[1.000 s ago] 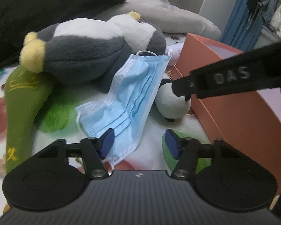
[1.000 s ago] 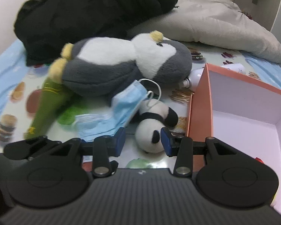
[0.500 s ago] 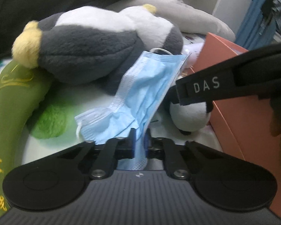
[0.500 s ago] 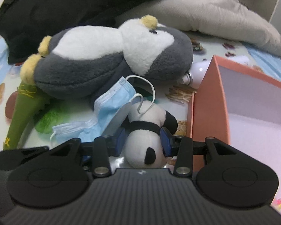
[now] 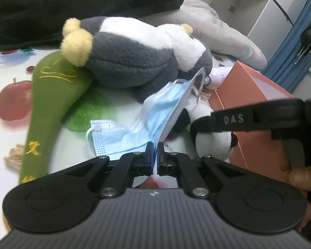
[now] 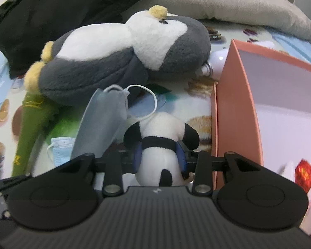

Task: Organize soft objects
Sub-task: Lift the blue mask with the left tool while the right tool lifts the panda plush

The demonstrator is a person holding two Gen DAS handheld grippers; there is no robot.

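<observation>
While the left gripper (image 5: 154, 152) is clamped tight on the blue face mask's (image 5: 155, 112) lower edge, the right gripper (image 6: 159, 155) has its jaws closing on the small panda plush (image 6: 160, 145), pads against its sides. Both items lie on the printed sheet (image 5: 8, 70), between the grey penguin plush (image 6: 122, 56) and the orange box (image 6: 236, 108).

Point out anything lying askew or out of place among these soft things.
The blue face mask is crumpled, draped over the small panda plush, its edge pinched in the left gripper. A white bottle, no soft thing, is wedged between the penguin plush and the orange box.
</observation>
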